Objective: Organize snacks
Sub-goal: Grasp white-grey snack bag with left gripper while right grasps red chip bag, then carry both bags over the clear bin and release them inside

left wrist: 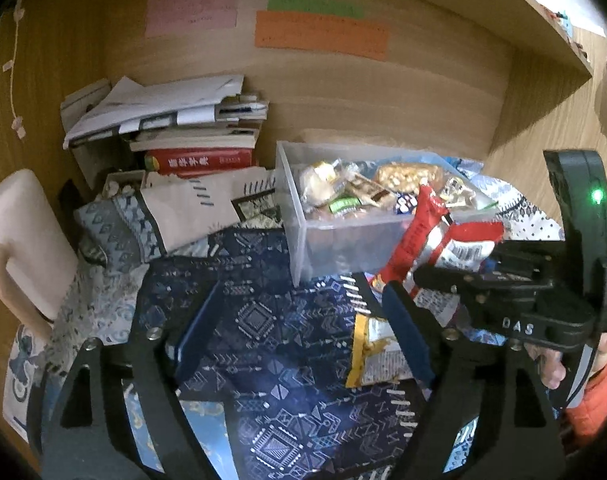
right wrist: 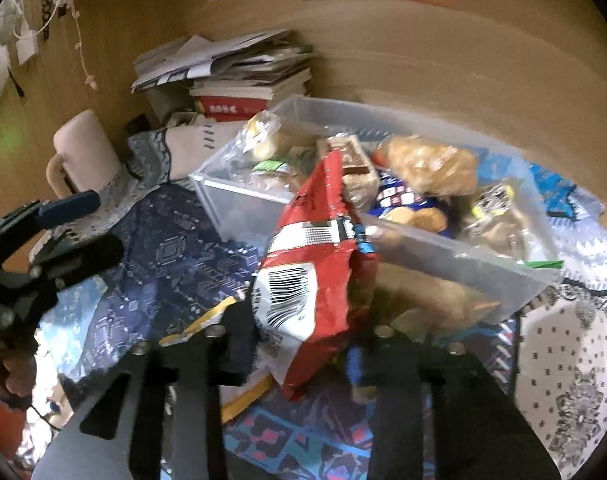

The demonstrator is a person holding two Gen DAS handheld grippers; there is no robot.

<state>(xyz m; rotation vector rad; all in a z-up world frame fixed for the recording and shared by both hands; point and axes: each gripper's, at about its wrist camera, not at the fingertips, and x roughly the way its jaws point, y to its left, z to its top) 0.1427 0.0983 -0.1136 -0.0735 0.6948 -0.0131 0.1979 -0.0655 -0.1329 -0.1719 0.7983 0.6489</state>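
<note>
Here the right gripper [right wrist: 303,344] pinches the red snack bag [right wrist: 315,264], its long axis upright, top toward the clear bin [right wrist: 463,256]; the left gripper [left wrist: 303,320] is spread

Bare patterned cloth [left wrist: 263,320] lay open before my left gripper [left wrist: 303,320]; the snack-filled clear bin [left wrist: 343,240] blocked ahead, the book stack [left wrist: 191,136] filled the desk's back-left corner.

The red snack bag [right wrist: 303,280] hides the near wall of the clear plastic bin [right wrist: 455,248] and part of the snacks inside it. Behind the bin, writing on the orange note [left wrist: 321,36] is too blurred to read.
</note>
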